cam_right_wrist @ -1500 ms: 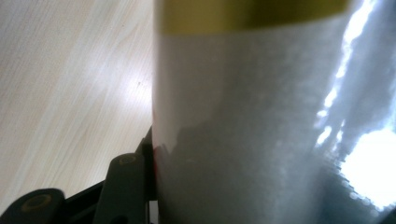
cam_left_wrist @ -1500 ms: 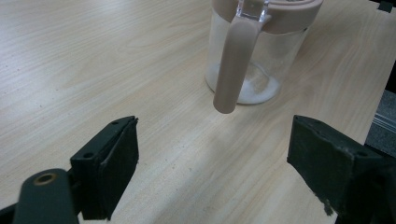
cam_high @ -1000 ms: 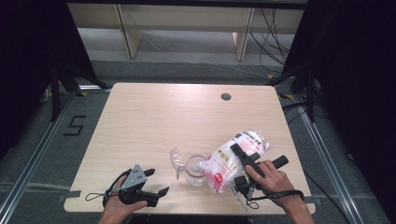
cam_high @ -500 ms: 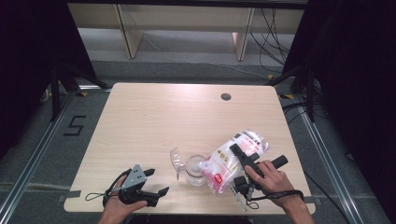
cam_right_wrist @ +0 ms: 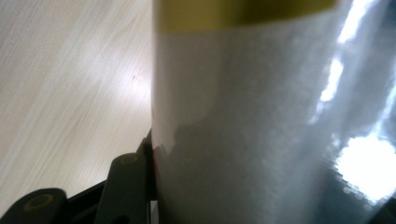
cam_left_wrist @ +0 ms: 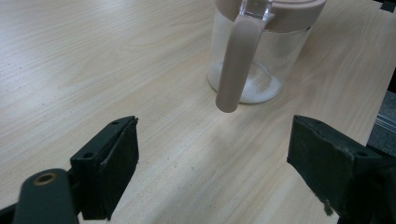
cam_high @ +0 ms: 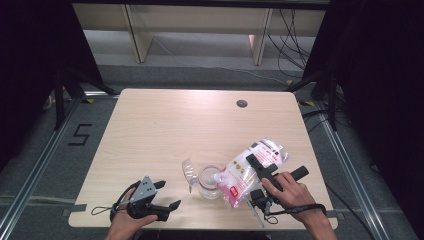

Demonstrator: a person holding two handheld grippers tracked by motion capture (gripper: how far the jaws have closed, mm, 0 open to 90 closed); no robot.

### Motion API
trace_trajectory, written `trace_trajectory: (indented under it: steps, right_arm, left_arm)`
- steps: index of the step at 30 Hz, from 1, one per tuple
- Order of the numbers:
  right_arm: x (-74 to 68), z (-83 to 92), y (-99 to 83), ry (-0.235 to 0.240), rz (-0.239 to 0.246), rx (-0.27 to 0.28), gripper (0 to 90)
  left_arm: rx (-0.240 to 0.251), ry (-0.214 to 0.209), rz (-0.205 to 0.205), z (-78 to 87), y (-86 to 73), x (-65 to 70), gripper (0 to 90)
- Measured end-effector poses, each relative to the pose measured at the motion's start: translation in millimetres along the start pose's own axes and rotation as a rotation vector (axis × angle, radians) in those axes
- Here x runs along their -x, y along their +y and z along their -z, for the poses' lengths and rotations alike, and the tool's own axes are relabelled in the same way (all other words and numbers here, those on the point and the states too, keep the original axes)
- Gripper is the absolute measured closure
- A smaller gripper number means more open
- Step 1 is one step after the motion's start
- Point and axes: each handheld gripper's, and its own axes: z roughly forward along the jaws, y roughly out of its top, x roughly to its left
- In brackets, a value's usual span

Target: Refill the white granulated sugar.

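A pale wood-grain worktop [cam_high: 165,130] carries a clear glass jar [cam_high: 209,182] with a smooth beige lid and white grains at its base, at 6 o'clock near the front edge. The right hand-held gripper [cam_high: 256,164] clamps a crinkly, glossy plastic bag [cam_high: 250,167] of white powder, tilted against the jar's rim at 3 o'clock. The left hand-held gripper [cam_high: 167,195], at the jar's 8 o'clock, has its 2 black jaws spread wide, gripping nothing.

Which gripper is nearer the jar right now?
Right. The right gripper holds the bag tilted at the jar. The left gripper sits open at the table's near edge, apart from the jar.
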Motion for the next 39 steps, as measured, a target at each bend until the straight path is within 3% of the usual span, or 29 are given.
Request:
trace_trajectory:
  steps: [15, 25, 27, 29, 31, 34, 39]
  right_arm:
    - [1.2, -1.0, 0.4, -0.002, 0.023, 0.009, 52.4]
    - [0.1, -0.5, 0.2, -0.01, 0.01, 0.009, 52.8]
    - [2.2, -1.0, 0.3, -0.007, 0.031, 0.018, 52.9]
    - [-0.7, -0.6, -0.1, -0.01, 0.004, 0.01, 53.0]
    - [-0.7, -0.8, -0.3, -0.012, 0.005, 0.015, 53.1]
    - [-1.9, -0.5, -0.9, -0.007, -0.007, 0.01, 53.3]
    - [-0.7, -0.4, -1.1, -0.012, 0.006, 0.014, 53.5]
  left_arm:
    - [0.009, -0.002, 0.01, -0.8, -0.3, 0.2, 16.1]
    - [0.005, 0.0, 0.004, -1.0, -0.6, 0.3, 16.0]
    - [0.005, 0.0, 0.003, -1.0, -0.7, 0.3, 16.1]
    - [0.003, 0.002, 0.004, -1.0, -0.8, 0.3, 16.1]
    - [0.007, 0.0, 0.013, -1.6, -1.0, 1.0, 16.1]
    - [0.005, 0.002, -0.011, -1.4, -0.5, -0.1, 16.0]
    - [0.008, -0.001, -0.01, -1.3, -0.4, -0.5, 16.0]
